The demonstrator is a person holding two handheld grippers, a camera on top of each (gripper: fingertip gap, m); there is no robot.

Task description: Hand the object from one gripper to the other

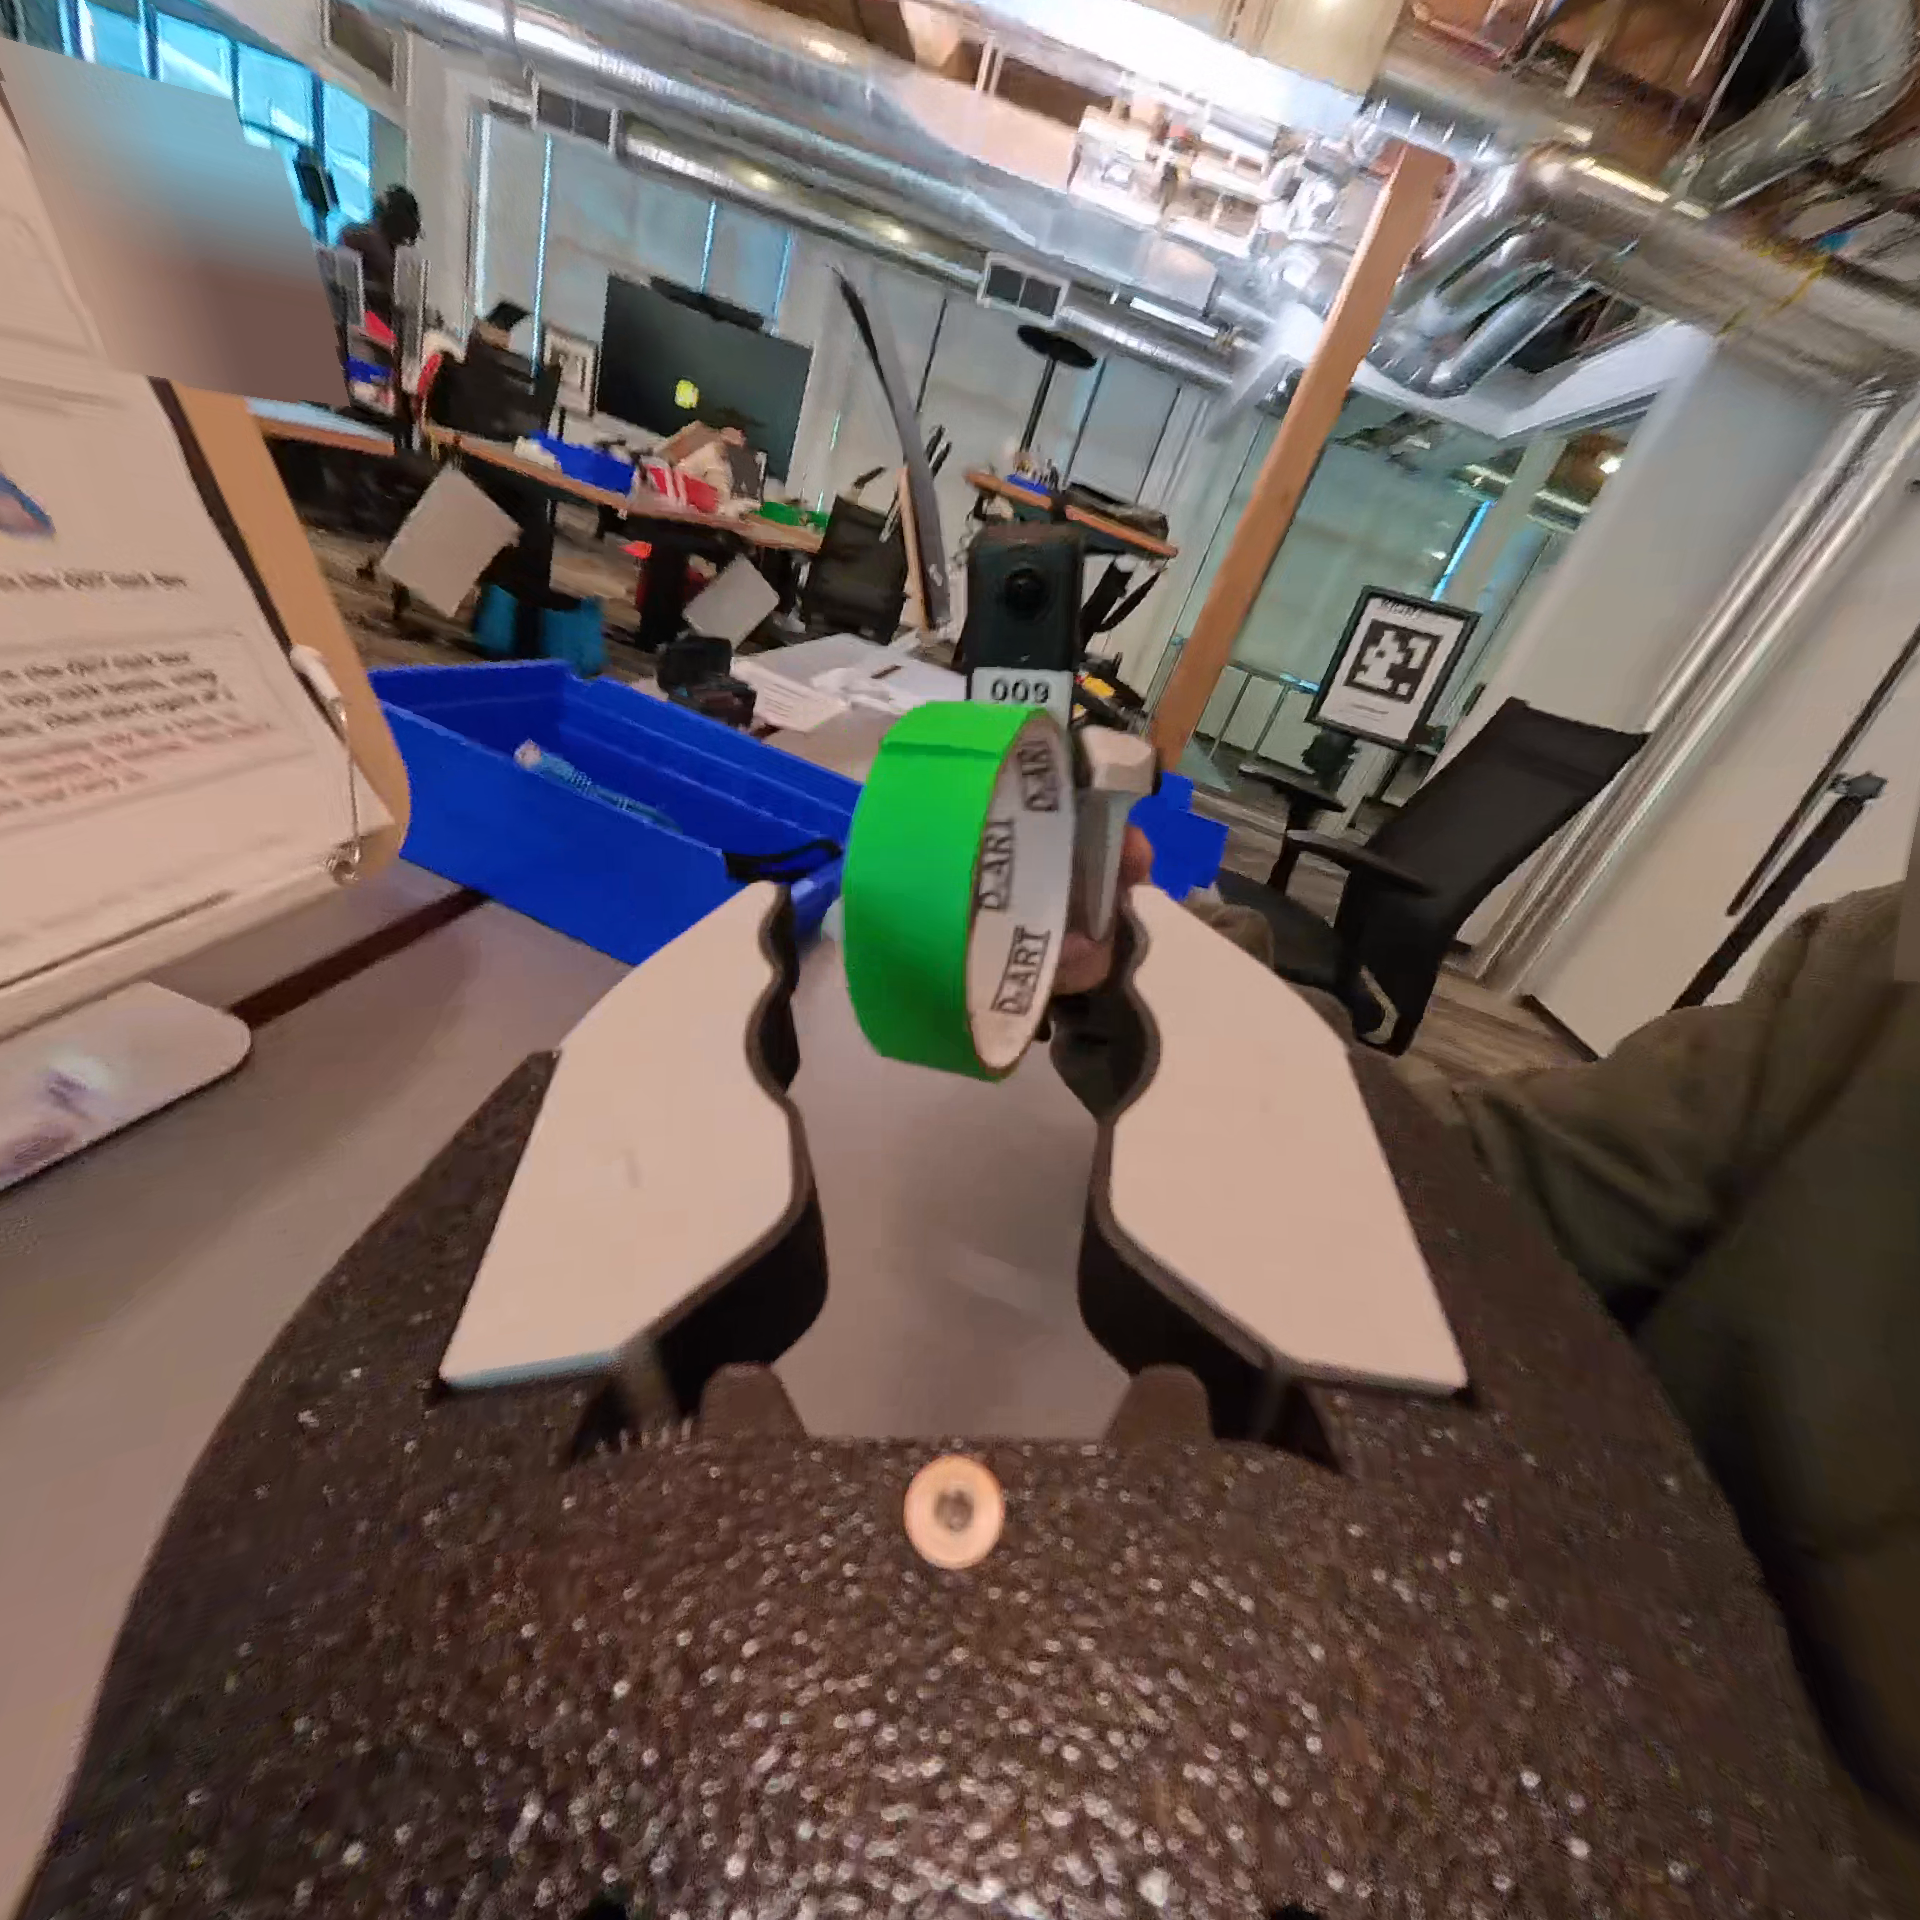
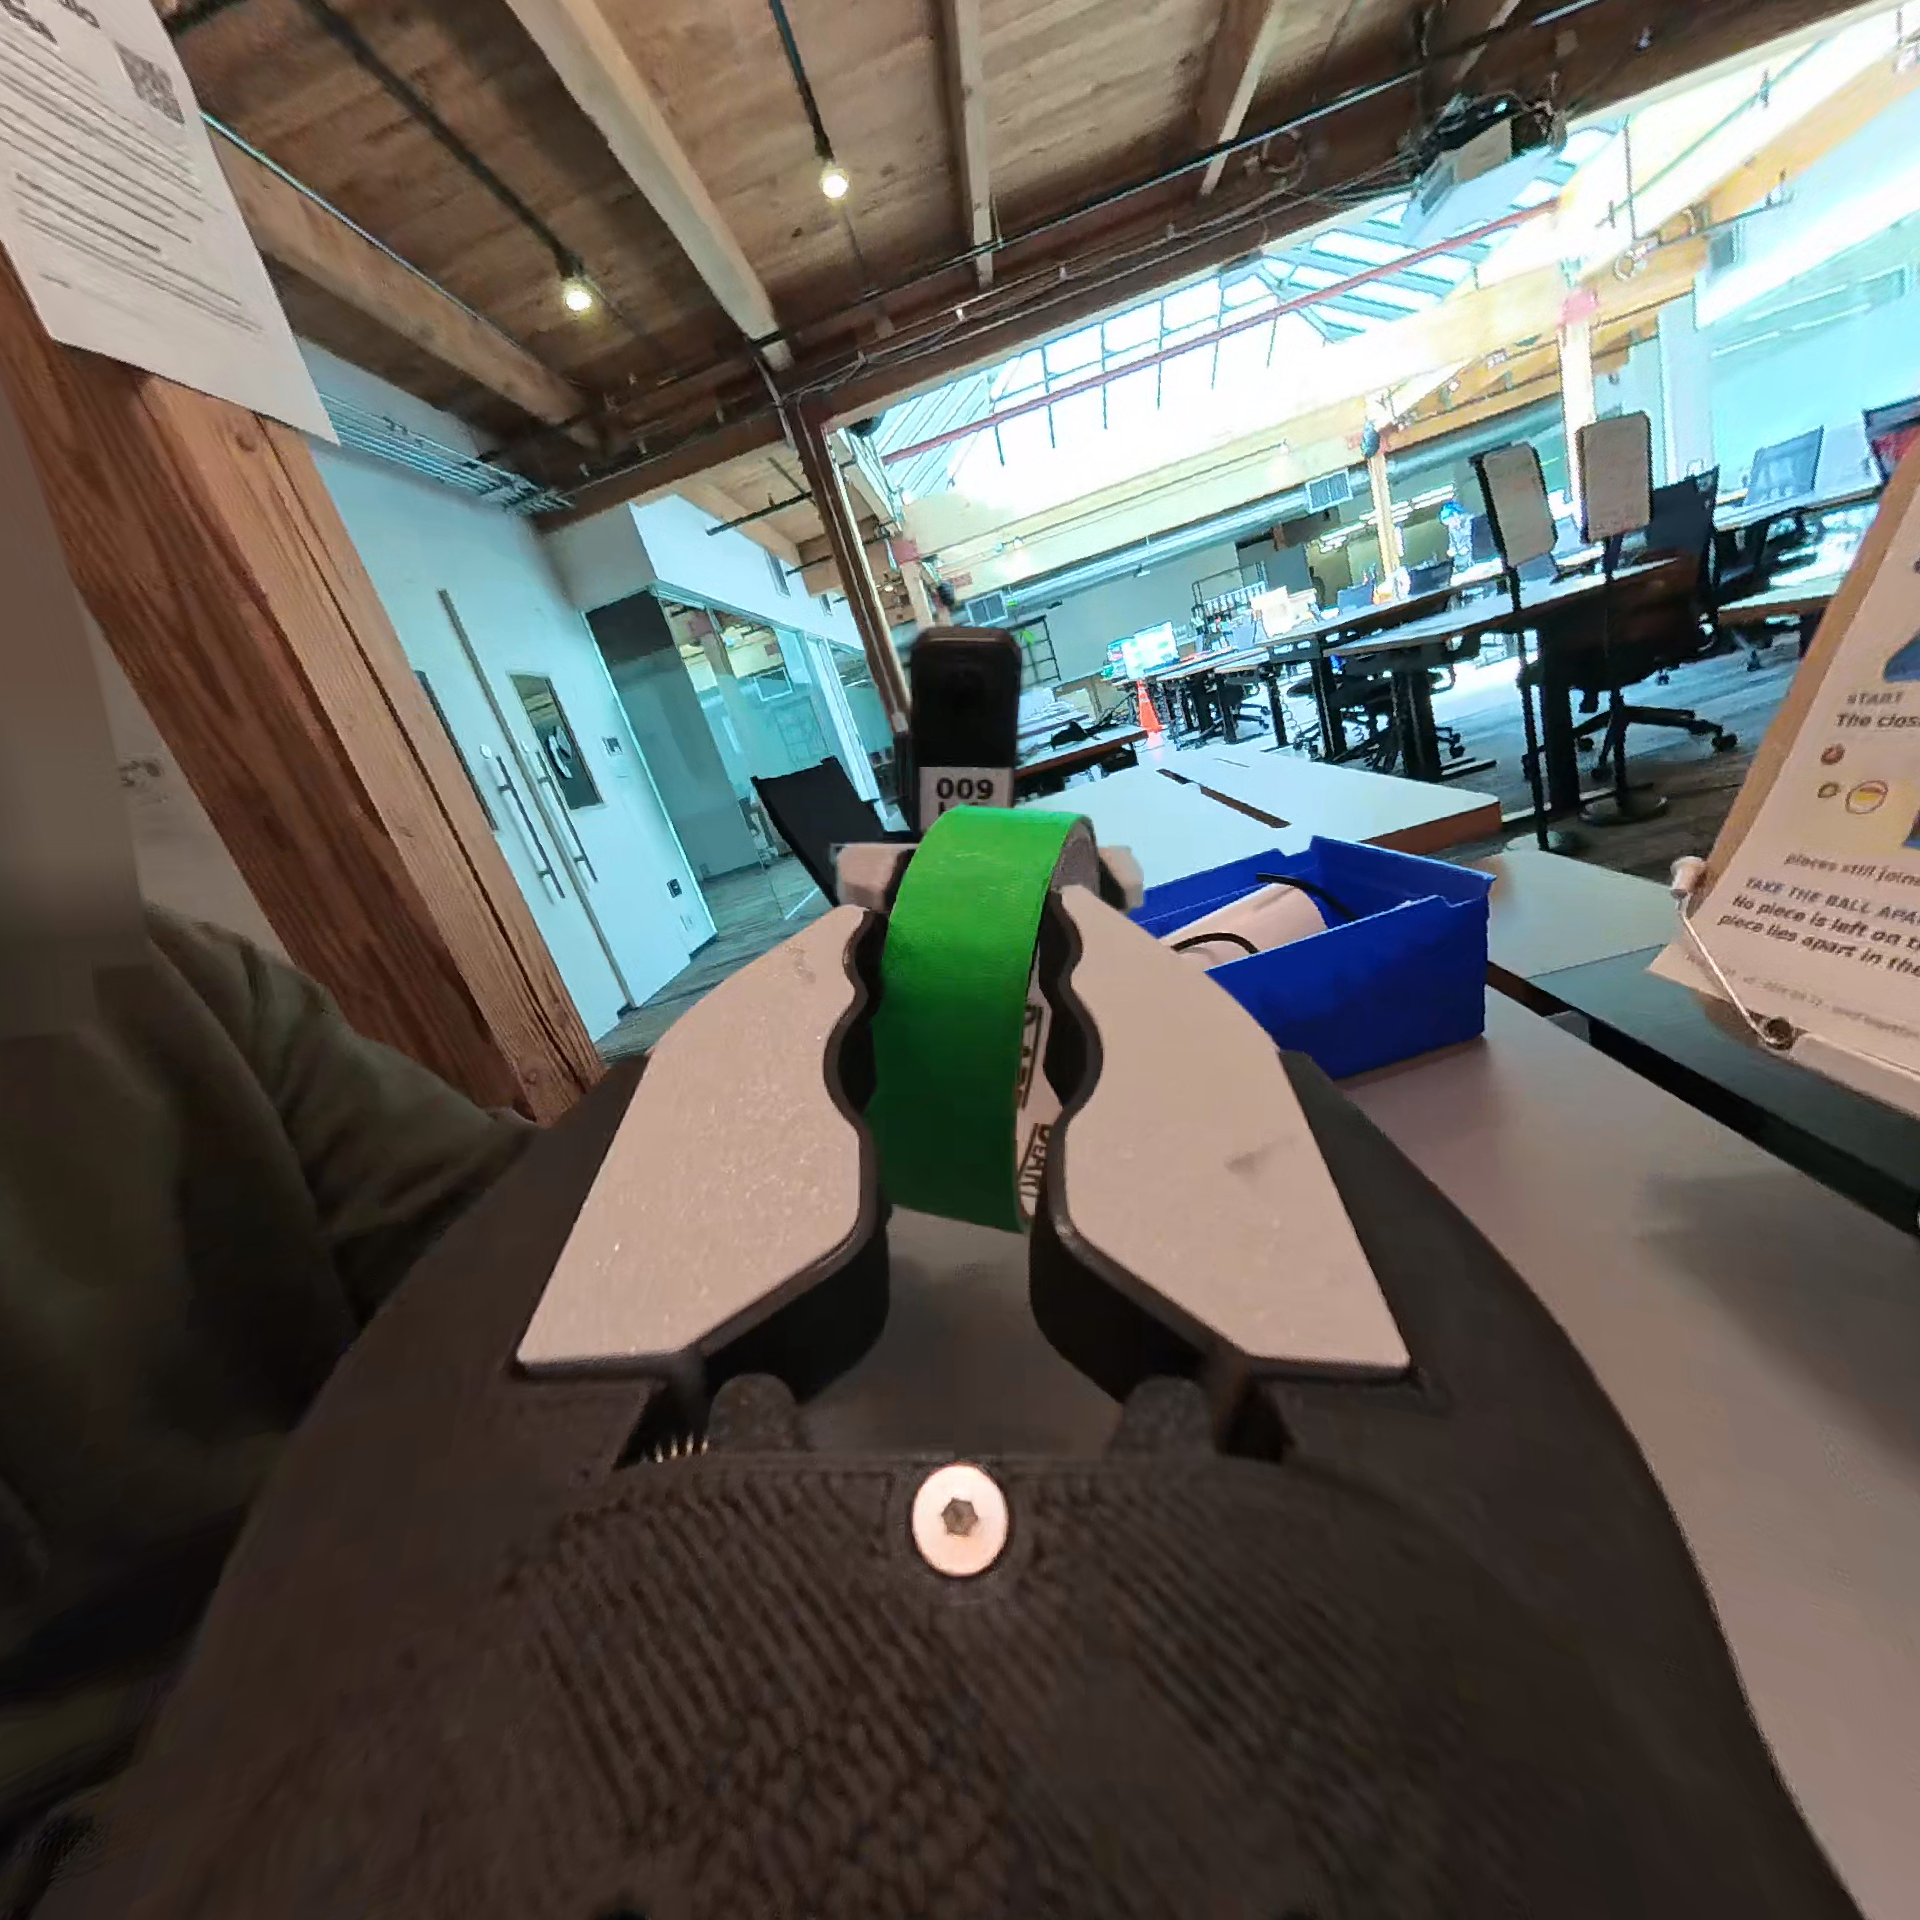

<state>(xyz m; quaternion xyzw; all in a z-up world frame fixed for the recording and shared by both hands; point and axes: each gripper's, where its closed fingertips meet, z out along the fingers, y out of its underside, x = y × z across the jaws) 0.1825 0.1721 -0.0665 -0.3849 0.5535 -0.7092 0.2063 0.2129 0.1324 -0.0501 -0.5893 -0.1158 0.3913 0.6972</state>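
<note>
Speckled housing of the left gripper (image 1: 961,935) fills the foreground, its jaws spread apart. Between their tips a green tape roll (image 1: 951,894) is presented edge-on, held aloft so it can be received. The roll is clamped across its width by the right gripper (image 2: 961,997), above the grey table (image 2: 1558,1247).

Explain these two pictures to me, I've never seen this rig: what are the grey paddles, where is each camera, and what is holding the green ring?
Each picture comes from a camera on a handheld gripper, looking along its two grey fingers. A person holds both; there is no robot arm. The right gripper is shut on the green tape roll. In the left view, the left gripper is open, its fingers either side of the roll, not yet closed. A blue bin sits on the grey table.
</note>
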